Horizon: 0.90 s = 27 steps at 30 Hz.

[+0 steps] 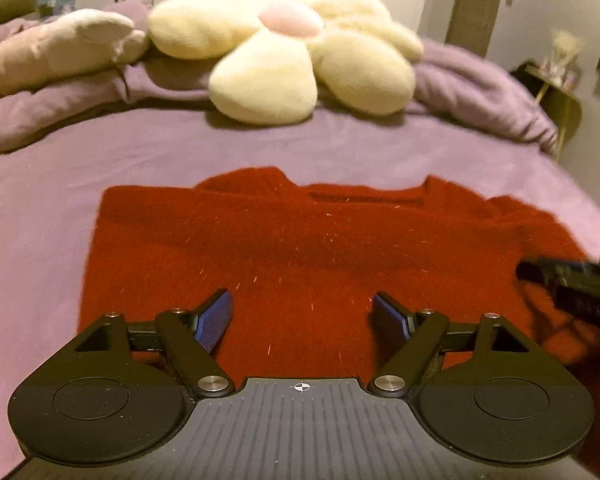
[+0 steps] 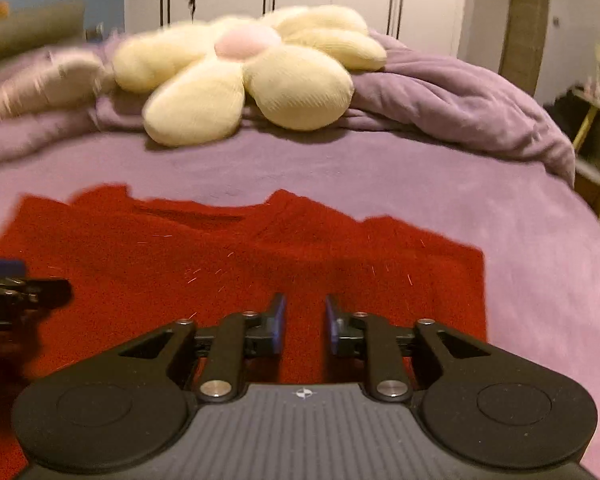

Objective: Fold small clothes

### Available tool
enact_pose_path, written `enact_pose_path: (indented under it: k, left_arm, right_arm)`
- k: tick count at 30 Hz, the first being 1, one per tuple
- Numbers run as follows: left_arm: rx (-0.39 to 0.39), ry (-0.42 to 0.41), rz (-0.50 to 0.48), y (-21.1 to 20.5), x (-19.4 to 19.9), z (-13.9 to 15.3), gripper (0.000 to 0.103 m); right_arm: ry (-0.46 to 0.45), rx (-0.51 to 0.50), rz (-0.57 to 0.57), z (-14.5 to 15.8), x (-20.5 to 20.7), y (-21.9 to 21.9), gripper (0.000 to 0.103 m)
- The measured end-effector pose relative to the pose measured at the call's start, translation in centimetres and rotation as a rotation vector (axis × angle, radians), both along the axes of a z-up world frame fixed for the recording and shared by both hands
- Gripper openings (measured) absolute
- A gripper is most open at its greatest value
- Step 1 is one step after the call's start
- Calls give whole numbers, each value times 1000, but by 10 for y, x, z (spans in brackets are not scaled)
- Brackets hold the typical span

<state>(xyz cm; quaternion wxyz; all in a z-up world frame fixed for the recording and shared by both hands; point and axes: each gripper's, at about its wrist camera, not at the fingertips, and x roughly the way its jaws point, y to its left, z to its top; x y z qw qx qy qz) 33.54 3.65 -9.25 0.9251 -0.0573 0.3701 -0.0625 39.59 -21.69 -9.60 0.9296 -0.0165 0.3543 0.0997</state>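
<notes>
A small red knitted sweater (image 1: 300,240) lies flat on the purple bed, neckline away from me, its sides folded in. It also shows in the right wrist view (image 2: 228,264). My left gripper (image 1: 302,314) is open wide and empty, just above the sweater's near middle. My right gripper (image 2: 305,318) has its jaws a narrow gap apart with nothing between them, over the sweater's near right part. The right gripper shows at the right edge of the left wrist view (image 1: 572,280). The left gripper shows at the left edge of the right wrist view (image 2: 16,292).
A purple sheet (image 1: 40,208) covers the bed. A cream flower-shaped cushion (image 1: 284,52) and a beige plush (image 1: 52,52) lie at the far end on a bunched purple duvet (image 2: 460,100). A side table (image 1: 560,92) stands past the bed's right edge.
</notes>
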Motion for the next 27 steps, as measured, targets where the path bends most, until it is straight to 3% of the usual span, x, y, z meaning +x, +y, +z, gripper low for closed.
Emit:
enact_pose_path:
  k: [3, 5, 10, 14, 16, 19, 22, 23, 27]
  left_arm:
    - [-6, 5, -11, 9, -12, -8, 84]
    - [4, -14, -34, 12, -14, -11, 84]
    - [-28, 16, 8, 29, -22, -3, 83]
    - [65, 19, 25, 45, -45, -3, 83]
    - [109, 39, 46, 52, -47, -8, 86]
    - [56, 103, 103, 64, -33, -14, 95]
    - [-82, 190, 187, 80, -21, -26, 98]
    - [-93, 192, 194, 82, -21, -28, 98]
    - [-14, 160, 165, 76, -39, -14, 97]
  right_arm:
    - [35, -18, -12, -9, -29, -16, 28]
    - [-1, -31, 18, -20, -41, -24, 27]
    - [17, -66, 3, -18, -32, -16, 27]
    - [15, -4, -51, 2, -53, -26, 28]
    - [38, -39, -74, -1, -63, -33, 28]
    - [61, -28, -86, -12, -65, -42, 27]
    - [57, -90, -71, -21, -56, -34, 27]
    - [54, -105, -68, -23, -54, -31, 27]
    - [75, -186, -22, -19, -48, -19, 28]
